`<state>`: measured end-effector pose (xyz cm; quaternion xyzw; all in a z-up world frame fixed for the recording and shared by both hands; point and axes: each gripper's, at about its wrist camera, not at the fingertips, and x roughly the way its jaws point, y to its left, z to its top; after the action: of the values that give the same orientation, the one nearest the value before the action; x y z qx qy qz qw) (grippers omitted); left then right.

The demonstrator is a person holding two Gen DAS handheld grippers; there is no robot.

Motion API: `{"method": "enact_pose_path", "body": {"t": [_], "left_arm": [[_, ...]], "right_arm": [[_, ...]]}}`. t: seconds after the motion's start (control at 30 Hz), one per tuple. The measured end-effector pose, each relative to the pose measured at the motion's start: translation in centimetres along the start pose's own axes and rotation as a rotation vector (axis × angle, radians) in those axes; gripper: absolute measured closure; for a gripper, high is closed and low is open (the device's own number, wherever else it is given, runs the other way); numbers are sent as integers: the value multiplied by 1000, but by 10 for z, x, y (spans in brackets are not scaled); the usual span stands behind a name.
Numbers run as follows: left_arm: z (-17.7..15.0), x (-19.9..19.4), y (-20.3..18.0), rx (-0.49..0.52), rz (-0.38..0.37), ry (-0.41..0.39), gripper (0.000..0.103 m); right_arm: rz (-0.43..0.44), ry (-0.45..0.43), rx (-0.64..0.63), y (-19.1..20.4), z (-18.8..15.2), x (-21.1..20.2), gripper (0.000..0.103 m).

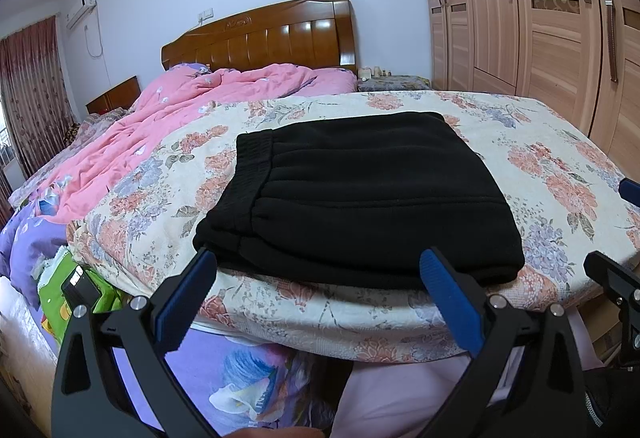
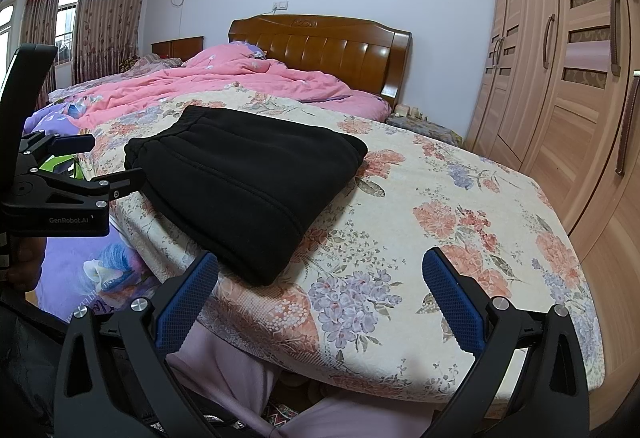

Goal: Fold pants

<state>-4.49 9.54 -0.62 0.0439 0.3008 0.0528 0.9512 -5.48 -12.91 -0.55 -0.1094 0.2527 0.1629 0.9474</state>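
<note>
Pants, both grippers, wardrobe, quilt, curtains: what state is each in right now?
Black pants: folded into a compact stack, lying flat on the floral bedspread, held by nothing.
Left gripper: open, empty.
Right gripper: open, empty.
Wardrobe: doors closed.
Pink quilt: rumpled, pushed toward the headboard.
Curtains: partly drawn, window showing.

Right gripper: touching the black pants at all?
Apart. In the right wrist view the right gripper is open, and floral sheet shows between its fingers. The folded black pants lie just beyond the left finger, ungrasped.
</note>
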Motion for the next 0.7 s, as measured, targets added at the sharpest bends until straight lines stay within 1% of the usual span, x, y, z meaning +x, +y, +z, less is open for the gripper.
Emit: {"method": "enact_pose_path", "body": {"t": [0.37,0.6,0.7], "left_arm": [[-2,0,0,-3,-17,0,1],[-3,1,3,-16,-60,8,1],[-3,3,6,-27,-45,17,1]], "right_arm": [[-1,0,1,1,0,0,5],[0,1,1,1,0,0,5],[0,1,3,0,0,0,5]]}}
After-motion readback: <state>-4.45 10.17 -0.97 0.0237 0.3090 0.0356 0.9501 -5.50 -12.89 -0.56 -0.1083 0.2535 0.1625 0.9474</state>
